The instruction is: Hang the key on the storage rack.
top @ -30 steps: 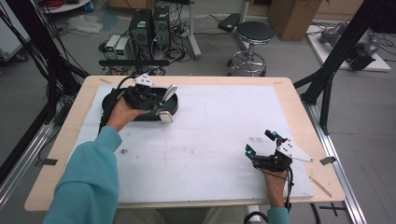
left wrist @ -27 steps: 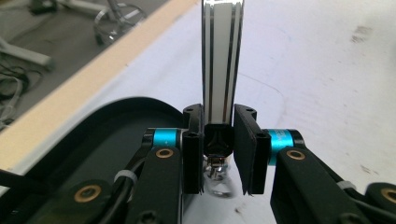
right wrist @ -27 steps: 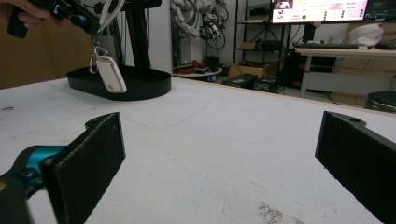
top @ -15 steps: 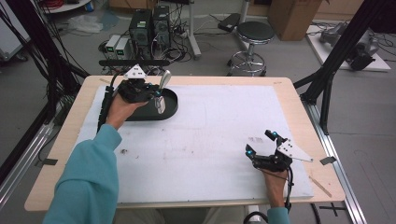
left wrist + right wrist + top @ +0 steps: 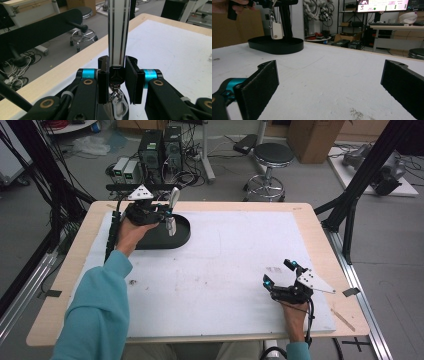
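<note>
Left hand-held gripper point(image 5: 167, 214) clamped on lanyard point(image 5: 118, 37) above black tray point(image 5: 181, 236)

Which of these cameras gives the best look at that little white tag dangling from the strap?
The right gripper view: the white tag hangs side-on above the black tray, its whole face showing. The high view shows it small, below the left gripper. The left gripper view catches just its metal clasp beneath the jaws clamped on the strap.

left gripper point(image 5: 167, 215) clamps a white strap point(image 5: 173, 200) over black tray point(image 5: 181, 236), far left | right gripper point(image 5: 279, 274) spread apart, near right on white mat point(image 5: 225, 265)
</note>
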Tool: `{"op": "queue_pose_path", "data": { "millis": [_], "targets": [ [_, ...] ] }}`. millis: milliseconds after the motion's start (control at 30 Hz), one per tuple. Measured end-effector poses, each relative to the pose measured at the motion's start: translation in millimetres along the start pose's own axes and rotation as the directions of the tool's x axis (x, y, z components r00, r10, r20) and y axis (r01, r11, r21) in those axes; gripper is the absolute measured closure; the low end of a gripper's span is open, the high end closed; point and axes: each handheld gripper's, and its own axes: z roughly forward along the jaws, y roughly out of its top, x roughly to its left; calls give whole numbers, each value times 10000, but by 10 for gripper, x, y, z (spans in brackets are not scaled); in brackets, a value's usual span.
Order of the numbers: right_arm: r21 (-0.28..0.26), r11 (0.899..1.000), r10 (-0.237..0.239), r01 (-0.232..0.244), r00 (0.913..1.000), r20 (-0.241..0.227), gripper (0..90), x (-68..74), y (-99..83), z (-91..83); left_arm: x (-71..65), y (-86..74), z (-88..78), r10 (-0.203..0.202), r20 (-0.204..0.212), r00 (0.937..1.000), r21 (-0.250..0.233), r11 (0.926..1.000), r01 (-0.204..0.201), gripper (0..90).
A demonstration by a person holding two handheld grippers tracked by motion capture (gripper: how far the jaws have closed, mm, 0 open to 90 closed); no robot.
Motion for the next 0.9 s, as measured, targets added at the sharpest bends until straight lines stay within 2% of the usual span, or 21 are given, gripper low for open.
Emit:
{"op": "queue_pose_path", "data": {
  "millis": [333, 500, 633, 900],
  "targets": [
    [15, 10000, 25, -25, 10000, -26, 8, 8, 0, 1, 76, -62, 135, -635, -188, 9978, -335, 9975, 628, 739],
    [58, 10000, 15, -15, 10000, -12, 8, 12, 0, -1, 97, -91, 175, -672, -171, 9976, -310, 9973, 666, 739],
    [56, 10000, 6, -6, 10000, -17, 8, 13, 0, -1, 122, -116, 195, -923, -183, 9956, -371, 9951, 916, 739],
    [56, 10000, 11, -11, 10000, -17, 8, 12, 0, -1, 149, -152, 225, -1062, -284, 9939, -292, 9940, 1054, 739]
  ]
}}
